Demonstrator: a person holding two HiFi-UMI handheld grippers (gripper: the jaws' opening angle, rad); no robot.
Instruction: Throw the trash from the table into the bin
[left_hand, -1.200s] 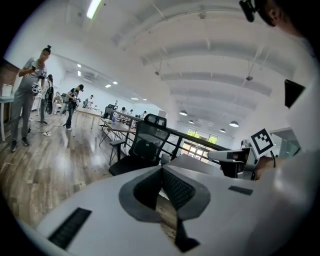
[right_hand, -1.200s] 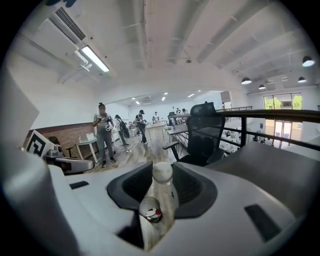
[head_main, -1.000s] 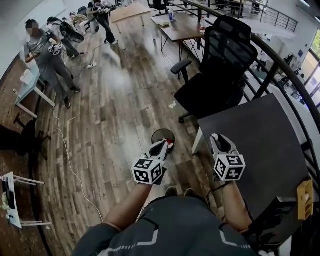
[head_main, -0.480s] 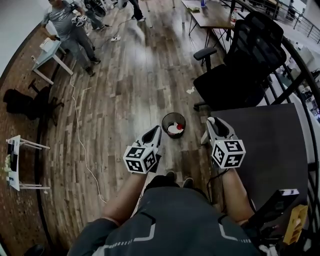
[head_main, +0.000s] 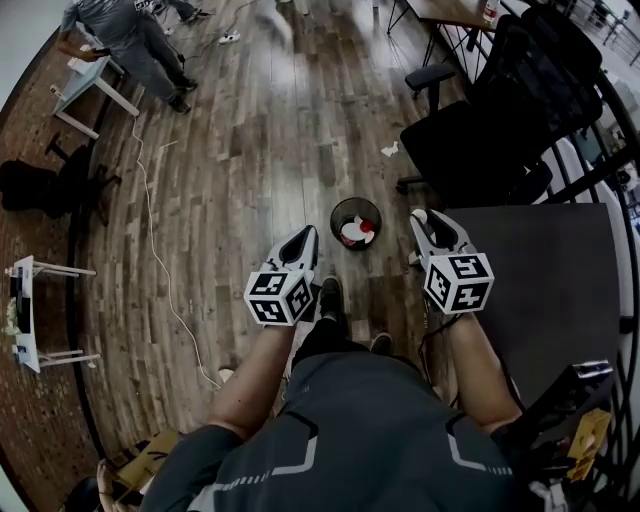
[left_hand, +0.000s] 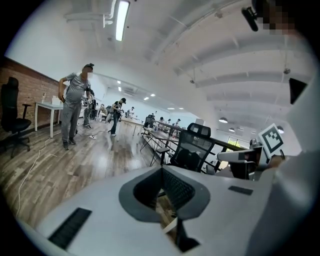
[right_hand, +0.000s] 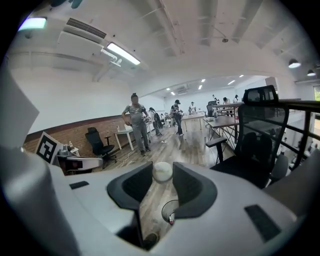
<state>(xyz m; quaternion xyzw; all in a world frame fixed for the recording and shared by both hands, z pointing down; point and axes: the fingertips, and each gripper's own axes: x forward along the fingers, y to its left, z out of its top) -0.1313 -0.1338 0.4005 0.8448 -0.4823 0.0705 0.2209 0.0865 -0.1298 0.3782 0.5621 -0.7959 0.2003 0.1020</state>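
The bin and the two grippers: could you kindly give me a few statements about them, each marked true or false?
1. The right gripper holds a small white ball between its jaws. True.
2. The bin stands on the table. False: it stands on the wooden floor, beside the dark table.
3. The bin is empty. False: white and red trash lies in it.
4. The left gripper has its jaws together with nothing between them. True.
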